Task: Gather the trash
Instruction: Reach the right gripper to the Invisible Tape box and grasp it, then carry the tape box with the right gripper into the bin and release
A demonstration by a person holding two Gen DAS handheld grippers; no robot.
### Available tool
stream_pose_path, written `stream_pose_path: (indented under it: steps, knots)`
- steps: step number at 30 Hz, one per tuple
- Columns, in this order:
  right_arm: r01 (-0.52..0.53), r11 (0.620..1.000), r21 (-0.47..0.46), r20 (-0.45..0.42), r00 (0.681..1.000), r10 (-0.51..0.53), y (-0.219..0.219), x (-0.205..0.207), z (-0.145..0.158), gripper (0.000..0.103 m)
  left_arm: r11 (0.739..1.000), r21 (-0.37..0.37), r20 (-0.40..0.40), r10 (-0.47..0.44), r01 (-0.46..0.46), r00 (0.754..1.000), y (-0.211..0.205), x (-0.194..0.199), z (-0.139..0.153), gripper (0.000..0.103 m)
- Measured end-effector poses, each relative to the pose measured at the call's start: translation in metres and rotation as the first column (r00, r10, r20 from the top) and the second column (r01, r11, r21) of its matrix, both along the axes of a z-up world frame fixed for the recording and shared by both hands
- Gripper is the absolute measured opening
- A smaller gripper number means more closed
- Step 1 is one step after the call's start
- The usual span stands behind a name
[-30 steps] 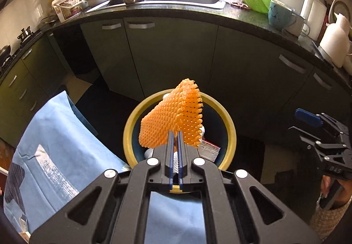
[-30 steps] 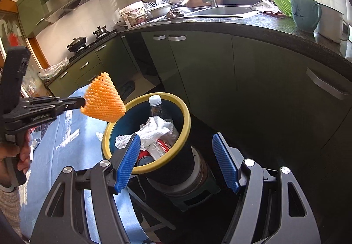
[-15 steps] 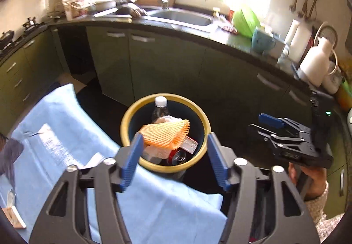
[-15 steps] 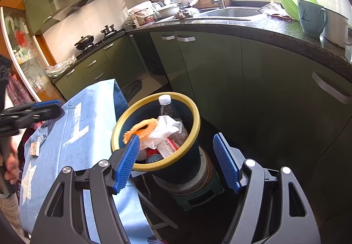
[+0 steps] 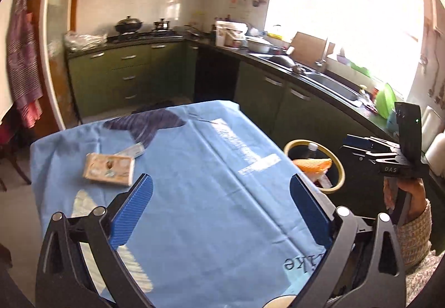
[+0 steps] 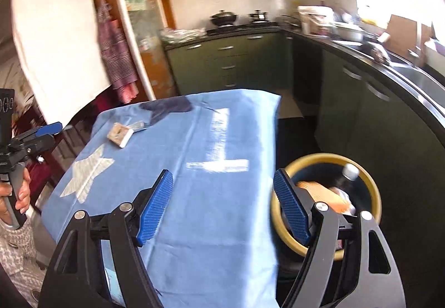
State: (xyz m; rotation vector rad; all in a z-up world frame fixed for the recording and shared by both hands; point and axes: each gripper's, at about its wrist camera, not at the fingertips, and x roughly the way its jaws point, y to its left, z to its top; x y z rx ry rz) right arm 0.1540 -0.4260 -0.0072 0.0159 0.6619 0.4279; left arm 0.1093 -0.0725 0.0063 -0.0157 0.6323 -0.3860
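The left gripper (image 5: 221, 212) is hovering over the blue tablecloth (image 5: 194, 183), its jaws having just been opening and now standing wide with nothing between them. The right gripper (image 6: 224, 206) is also spread apart and empty, its jaws having just been opening a little further; it is hanging over the cloth's right edge. Beside that edge, the yellow-rimmed bin (image 6: 372, 188) is standing on the floor, and the orange foam net (image 5: 313, 164) is lying inside it on top, next to a capped bottle (image 6: 350, 172). Near the cloth's far left corner, a small tan packet (image 5: 108, 173) is lying flat, with a pale slim wrapper (image 5: 133, 151) just beyond it.
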Motion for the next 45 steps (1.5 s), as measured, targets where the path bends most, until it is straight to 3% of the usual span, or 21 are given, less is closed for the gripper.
stream_pose_path:
  steps: [3,6,10,15,18,26,35,39,40,45]
  knots:
    - [-0.197,0.979,-0.056,-0.003,0.98,0.197,0.071,0.031,-0.001,0.074,0.993,-0.014,-0.03,0.117,-0.117,0.993,0.05,-0.005,-0.012,0.095]
    - [-0.363,0.929,-0.067,-0.028,0.932,0.362,0.136,0.063,-0.009,0.075,0.978,-0.012,-0.058,0.208,-0.209,0.976,0.092,-0.006,-0.024,0.095]
    - [-0.49,0.857,-0.157,-0.035,0.87,0.491,0.221,0.1,-0.026,0.075,0.964,-0.044,-0.086,0.256,-0.261,0.963,0.124,-0.01,-0.032,0.095]
    - [-0.637,0.706,-0.309,-0.082,0.758,0.648,0.306,0.127,-0.059,0.075,0.958,-0.066,-0.093,0.274,-0.28,0.957,0.139,-0.014,-0.034,0.095]
    - [-0.656,0.658,-0.369,-0.124,0.737,0.665,0.333,0.152,-0.079,0.075,0.956,-0.073,-0.106,0.275,-0.283,0.956,0.147,-0.011,-0.04,0.095]
    - [-0.686,0.602,-0.408,-0.193,0.709,0.678,0.359,0.189,-0.106,0.075,0.95,-0.094,-0.145,0.282,-0.297,0.948,0.165,-0.002,-0.056,0.095]
    - [-0.704,0.562,-0.434,-0.234,0.69,0.685,0.375,0.194,-0.123,0.07,0.942,-0.115,-0.17,0.293,-0.314,0.941,0.178,0.001,-0.065,0.095]
    - [-0.7,0.569,-0.432,-0.244,0.698,0.673,0.377,0.197,-0.129,0.068,0.943,-0.118,-0.177,0.288,-0.31,0.941,0.178,0.001,-0.068,0.095]
    - [-0.703,0.574,-0.42,-0.251,0.698,0.671,0.377,0.199,-0.129,0.063,0.943,-0.117,-0.178,0.287,-0.31,0.941,0.178,0.0,-0.068,0.095]
    - [-0.694,0.62,-0.367,-0.277,0.718,0.639,0.374,0.201,-0.13,0.059,0.941,-0.117,-0.188,0.293,-0.317,0.938,0.177,0.0,-0.068,0.095]
